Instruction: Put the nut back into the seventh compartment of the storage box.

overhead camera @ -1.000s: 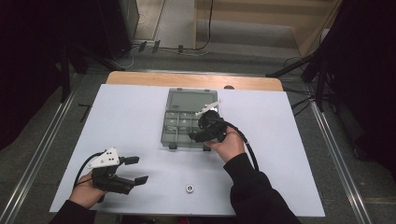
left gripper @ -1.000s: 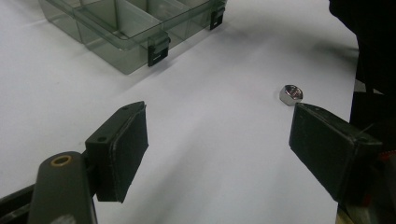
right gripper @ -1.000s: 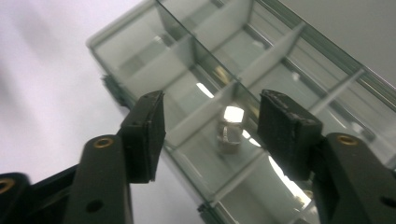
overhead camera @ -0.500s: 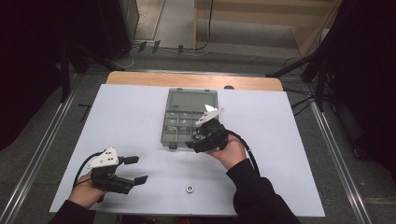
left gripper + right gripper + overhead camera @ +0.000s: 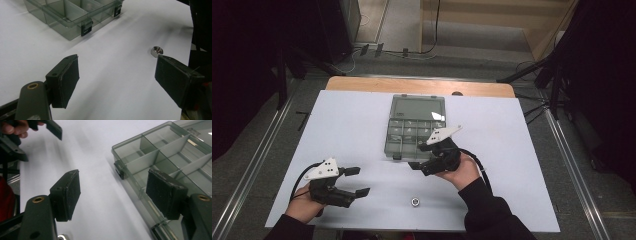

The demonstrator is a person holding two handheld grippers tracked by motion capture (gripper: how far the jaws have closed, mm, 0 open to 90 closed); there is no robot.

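Note:
A smoky clear compartment box (image 5: 408,134) lies mid-table with its lid (image 5: 418,106) open flat behind it; its compartments look empty. My right gripper (image 5: 417,156) hovers at the box's front edge and points left. Its jaws have just been opening, and nothing is between them. In the right gripper view, my right gripper (image 5: 113,187) has one pad over the box (image 5: 160,152) and the other over bare table. My left gripper (image 5: 358,181) rests open near the front left. A small steel nut (image 5: 415,201) lies by the front edge, just beyond the right pad of my left gripper (image 5: 116,72), near the nut (image 5: 156,51).
The white tabletop (image 5: 342,125) has a wooden strip (image 5: 362,84) at its far edge, and metal rails run along both sides. Black latches (image 5: 86,27) stick out from the box's front wall. The floor behind holds cables and dark stands.
My right gripper has drawn back from over the box compartments toward the front of the table, and its jaws stand wider. The left gripper and the nut have stayed put.

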